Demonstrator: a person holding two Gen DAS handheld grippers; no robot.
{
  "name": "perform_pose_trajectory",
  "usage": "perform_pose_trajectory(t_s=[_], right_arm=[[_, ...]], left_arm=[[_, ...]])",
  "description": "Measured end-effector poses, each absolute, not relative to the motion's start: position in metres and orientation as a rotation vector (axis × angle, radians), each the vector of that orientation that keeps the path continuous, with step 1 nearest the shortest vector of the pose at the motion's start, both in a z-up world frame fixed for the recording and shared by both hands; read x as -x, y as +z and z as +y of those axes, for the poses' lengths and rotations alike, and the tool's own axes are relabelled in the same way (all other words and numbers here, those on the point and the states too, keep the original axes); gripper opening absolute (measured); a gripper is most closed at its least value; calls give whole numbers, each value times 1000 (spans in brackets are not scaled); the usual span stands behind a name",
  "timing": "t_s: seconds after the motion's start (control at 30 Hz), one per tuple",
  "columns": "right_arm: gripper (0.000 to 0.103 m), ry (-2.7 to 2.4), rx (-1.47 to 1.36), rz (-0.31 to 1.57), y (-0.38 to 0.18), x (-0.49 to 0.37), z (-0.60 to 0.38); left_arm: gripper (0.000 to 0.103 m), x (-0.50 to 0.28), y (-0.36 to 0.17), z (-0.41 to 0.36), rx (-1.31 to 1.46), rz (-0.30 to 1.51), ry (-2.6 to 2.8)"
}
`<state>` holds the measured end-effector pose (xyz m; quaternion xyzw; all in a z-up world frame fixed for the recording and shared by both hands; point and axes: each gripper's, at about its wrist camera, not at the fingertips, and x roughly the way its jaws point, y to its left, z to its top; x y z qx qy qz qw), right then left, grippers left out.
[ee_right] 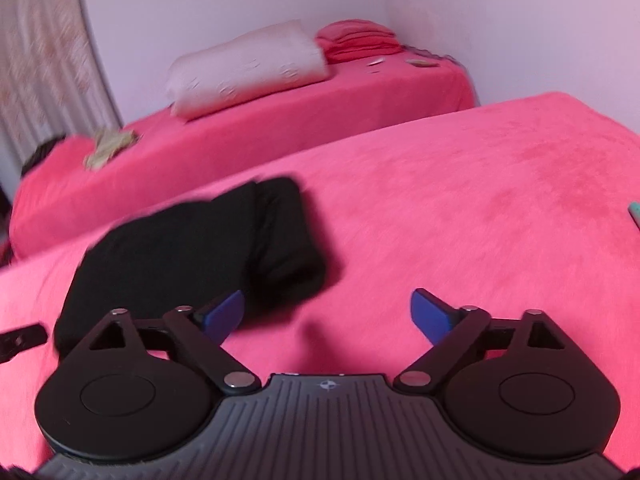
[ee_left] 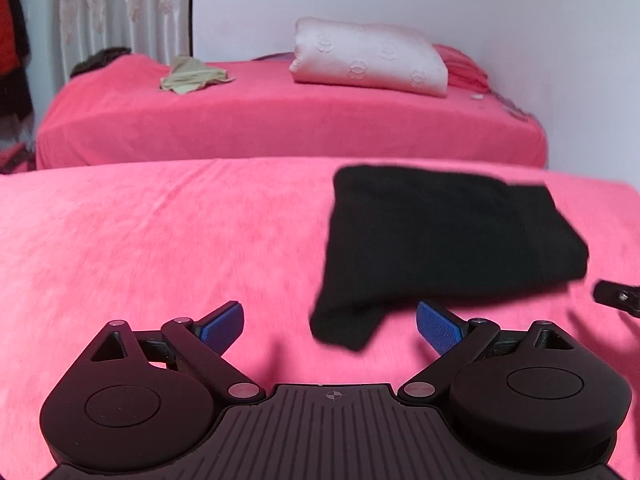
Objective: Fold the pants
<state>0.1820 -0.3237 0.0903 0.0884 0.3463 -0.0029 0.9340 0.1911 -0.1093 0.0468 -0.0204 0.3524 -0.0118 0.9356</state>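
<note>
the black pants [ee_left: 444,236] lie folded into a compact bundle on the near bed [ee_left: 140,248], which is covered in a bright pink plush spread, and nothing is gripping them. the left gripper [ee_left: 330,326] hangs just above the spread with its jaws spread wide and nothing between them; a loose corner of the pants droops down toward the gap, close to its right blue pad [ee_left: 438,330], though i can't tell whether cloth and pad touch. the right gripper [ee_right: 328,316] sits on the right side of the bundle, its jaws wide as well and empty, with the pants [ee_right: 188,252] lying off to its left, partly behind its left blue pad [ee_right: 224,316]. the tip of each gripper shows at the edge of the other's view, on either side of the bundle. across a narrow gap, a far bed [ee_left: 280,120] wears the same pink cover and carries a white pillow [ee_left: 368,58], a stack of pink cloth [ee_left: 464,66] by the wall, and a crumpled pale green garment [ee_left: 192,76] toward its left end. a pale curtain [ee_left: 120,4] hangs in the far left corner
</note>
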Motion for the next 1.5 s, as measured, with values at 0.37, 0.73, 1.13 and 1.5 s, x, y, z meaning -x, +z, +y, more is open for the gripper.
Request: perform_pose_trajectory(t_s=[0.37,0.73,1.13,1.5], right_arm=[[98,61,-174,718,63,-162,-284],[103,115,-104,720,55,-156,-264],[103,120,-128,718,56,-156,-268],[103,117,-118,724,55,-155,-265]], left_arm=[[103,-177,22,-130,-29,735,34],[103,-175,5,-134,-62,772,-13],[103,-177,2,-131,-42,779,-17],[103,-176,2,-133,-48,778,-15]])
